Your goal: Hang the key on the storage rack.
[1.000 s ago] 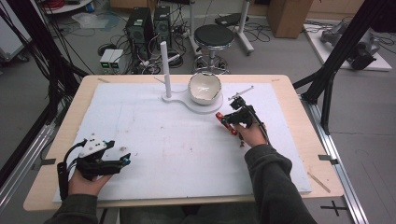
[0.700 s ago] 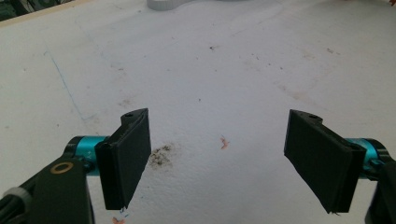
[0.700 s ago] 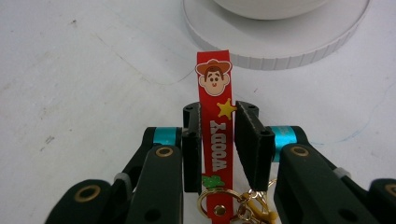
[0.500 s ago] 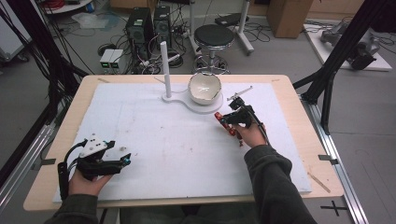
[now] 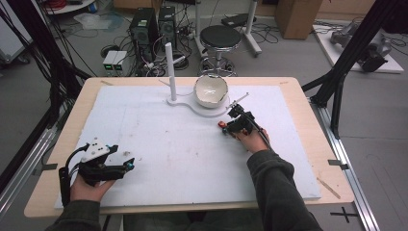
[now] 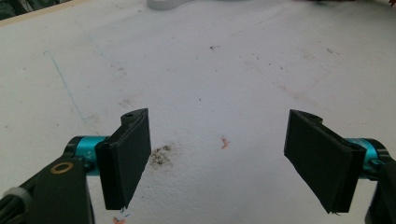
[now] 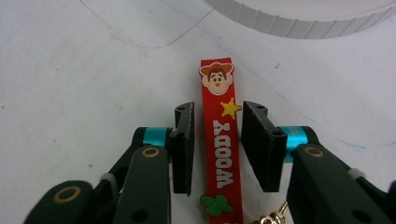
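A red strap (image 7: 223,154) printed with "WOODY" and a cartoon cowboy lies flat on the white mat (image 5: 192,154), with a metal clasp at its near end. My right gripper (image 7: 217,112) straddles it. Its jaws have just been opening, and a narrow gap shows on each side of the strap. In the high view this right gripper (image 5: 226,126) sits low at the mat's right of centre, the red strap (image 5: 222,124) at its tip. My left gripper (image 6: 217,135) stands wide open over bare mat, resting at the near left (image 5: 128,164).
A white bowl (image 5: 210,90) sits on a white stand base (image 5: 202,111) with an upright post (image 5: 169,67) at the back centre. The ribbed rim of that base (image 7: 303,23) lies just beyond the strap. The wooden table edge (image 5: 332,163) frames the mat.
My right hand has dipped slightly toward the mat with the strap. My left hand has not moved.
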`<state>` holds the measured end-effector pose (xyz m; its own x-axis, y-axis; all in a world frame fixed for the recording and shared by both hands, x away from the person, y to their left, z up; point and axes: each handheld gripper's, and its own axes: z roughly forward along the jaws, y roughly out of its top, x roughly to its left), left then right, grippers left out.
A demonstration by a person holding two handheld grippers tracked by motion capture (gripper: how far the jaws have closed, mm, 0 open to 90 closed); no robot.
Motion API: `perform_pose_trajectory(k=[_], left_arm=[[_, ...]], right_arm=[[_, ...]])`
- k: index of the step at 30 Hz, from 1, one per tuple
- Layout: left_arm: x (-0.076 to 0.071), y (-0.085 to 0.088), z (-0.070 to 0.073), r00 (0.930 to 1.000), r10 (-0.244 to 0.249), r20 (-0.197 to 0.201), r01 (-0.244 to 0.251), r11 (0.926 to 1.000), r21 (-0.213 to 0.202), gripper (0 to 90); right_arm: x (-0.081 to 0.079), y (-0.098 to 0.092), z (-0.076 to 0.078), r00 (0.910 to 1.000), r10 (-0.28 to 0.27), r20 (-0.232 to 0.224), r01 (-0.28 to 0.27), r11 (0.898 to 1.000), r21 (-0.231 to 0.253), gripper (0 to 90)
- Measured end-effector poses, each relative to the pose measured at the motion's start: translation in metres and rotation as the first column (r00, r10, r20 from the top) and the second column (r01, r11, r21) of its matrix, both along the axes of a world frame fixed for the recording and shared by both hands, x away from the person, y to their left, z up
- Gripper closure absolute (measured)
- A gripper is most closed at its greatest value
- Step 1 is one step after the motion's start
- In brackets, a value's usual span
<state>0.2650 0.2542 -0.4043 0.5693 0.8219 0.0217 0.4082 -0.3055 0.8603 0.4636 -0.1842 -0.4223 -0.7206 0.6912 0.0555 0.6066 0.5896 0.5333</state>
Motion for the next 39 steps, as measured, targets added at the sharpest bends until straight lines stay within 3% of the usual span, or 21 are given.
perform_pose_trajectory(k=[6,9,16,24,26,39], left_arm=[[0.000,-0.001,0.000,1.0000,-0.003,-0.002,0.003,1.0000,0.004,23.3],[0.000,-0.002,0.001,1.0000,-0.007,0.000,0.007,1.0000,0.007,23.3],[0.000,0.000,0.000,1.0000,0.001,0.001,-0.001,1.0000,0.000,23.3],[0.000,0.000,0.000,1.0000,0.000,0.000,0.000,1.0000,0.002,23.3],[0.000,0.000,0.001,1.0000,0.002,0.001,-0.002,1.0000,0.000,23.3],[0.000,0.000,0.001,1.0000,0.003,0.001,-0.003,1.0000,0.004,23.3]], right_arm=[[0.002,0.001,-0.001,0.9999,0.005,0.015,-0.005,1.000,-0.006,64.7],[0.001,0.004,0.000,0.9997,-0.006,0.025,0.006,1.000,-0.029,71.6],[0.001,0.003,0.000,0.9994,-0.007,0.035,0.008,1.000,-0.025,74.0],[0.001,-0.007,0.010,0.9993,-0.007,0.037,0.004,0.998,0.067,75.1],[-0.002,-0.011,0.018,0.9990,-0.008,0.045,0.002,0.991,0.134,75.2],[-0.013,-0.030,0.045,0.9966,-0.004,0.083,-0.018,0.962,0.273,75.2]])
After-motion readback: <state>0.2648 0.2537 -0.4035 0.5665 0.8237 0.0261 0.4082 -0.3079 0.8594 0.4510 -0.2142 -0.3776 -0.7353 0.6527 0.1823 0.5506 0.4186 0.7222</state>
